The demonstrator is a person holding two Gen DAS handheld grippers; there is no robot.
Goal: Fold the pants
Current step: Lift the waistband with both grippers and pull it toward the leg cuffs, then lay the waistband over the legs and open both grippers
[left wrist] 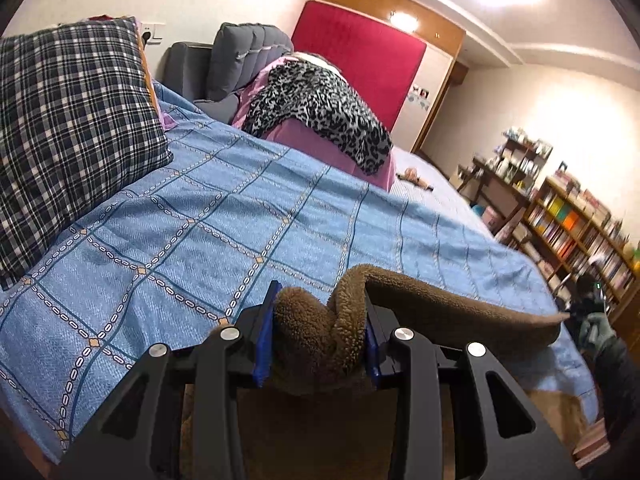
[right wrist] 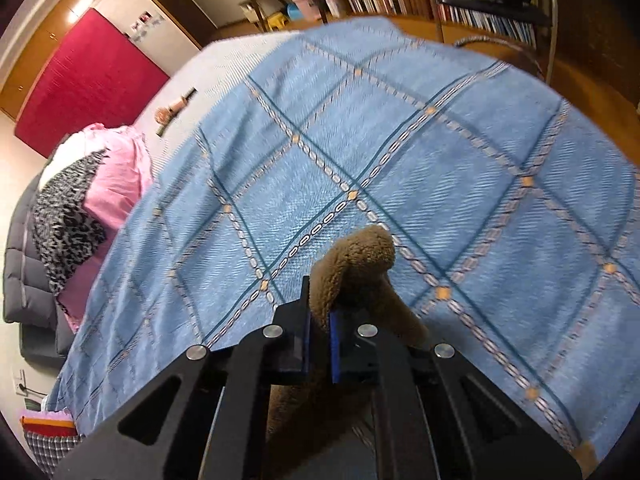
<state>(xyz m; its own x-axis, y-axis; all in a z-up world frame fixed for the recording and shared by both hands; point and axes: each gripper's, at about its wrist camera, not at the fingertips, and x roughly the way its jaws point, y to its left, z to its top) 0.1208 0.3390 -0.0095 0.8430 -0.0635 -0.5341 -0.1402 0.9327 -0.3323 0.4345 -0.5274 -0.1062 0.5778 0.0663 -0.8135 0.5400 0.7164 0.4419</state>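
The pants [left wrist: 440,304] are brown fleece. In the left wrist view my left gripper [left wrist: 320,316] is shut on a bunched edge of them, and the cloth stretches off to the right above the blue bedspread [left wrist: 200,208]. The other gripper shows small at the far right [left wrist: 588,312], at the cloth's other end. In the right wrist view my right gripper [right wrist: 320,332] is shut on a bunched bit of the pants [right wrist: 356,264], held above the bedspread [right wrist: 400,152]. The rest of the pants hangs below, out of sight.
A plaid pillow [left wrist: 68,128] lies at the bed's left. A pink quilt with a leopard-print cloth [left wrist: 320,112] sits near the grey headboard. Bookshelves [left wrist: 572,224] stand beyond the bed. A small brush-like object [right wrist: 172,110] lies on the far bed side. A chair [right wrist: 500,4] stands by the bed.
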